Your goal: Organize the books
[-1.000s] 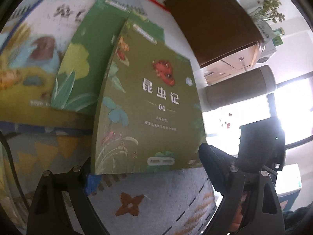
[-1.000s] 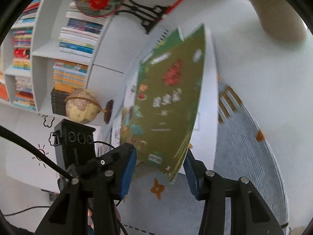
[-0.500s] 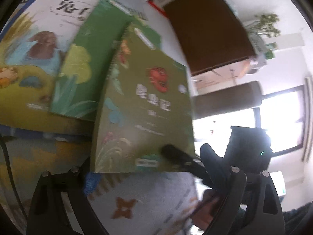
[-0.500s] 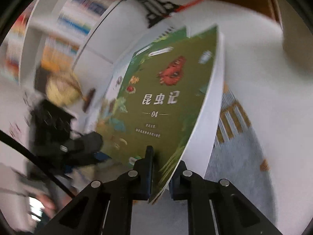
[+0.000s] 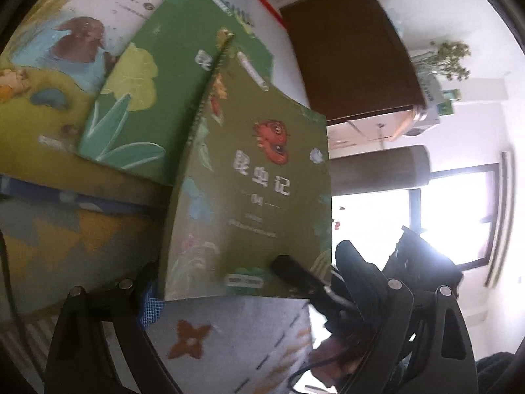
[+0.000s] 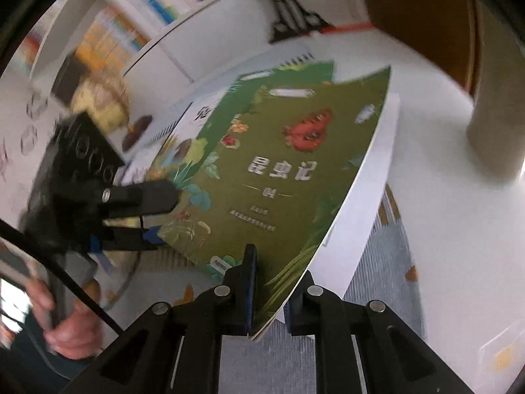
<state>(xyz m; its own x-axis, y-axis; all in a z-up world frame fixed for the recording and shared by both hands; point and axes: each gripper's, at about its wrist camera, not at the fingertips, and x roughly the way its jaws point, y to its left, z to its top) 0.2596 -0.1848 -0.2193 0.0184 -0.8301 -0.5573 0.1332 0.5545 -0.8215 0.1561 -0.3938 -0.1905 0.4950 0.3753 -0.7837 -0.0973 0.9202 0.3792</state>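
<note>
Olive book's near corner hidden between clamped right tongs.

from my two feeds i count three picture books – one olive insect book, one bright green leaf book, one duck-cover book – plus two grippers, left gripper and right gripper, one globe, one patterned rug, one potted plant.

The right gripper has clamped the olive book's corner.
</note>
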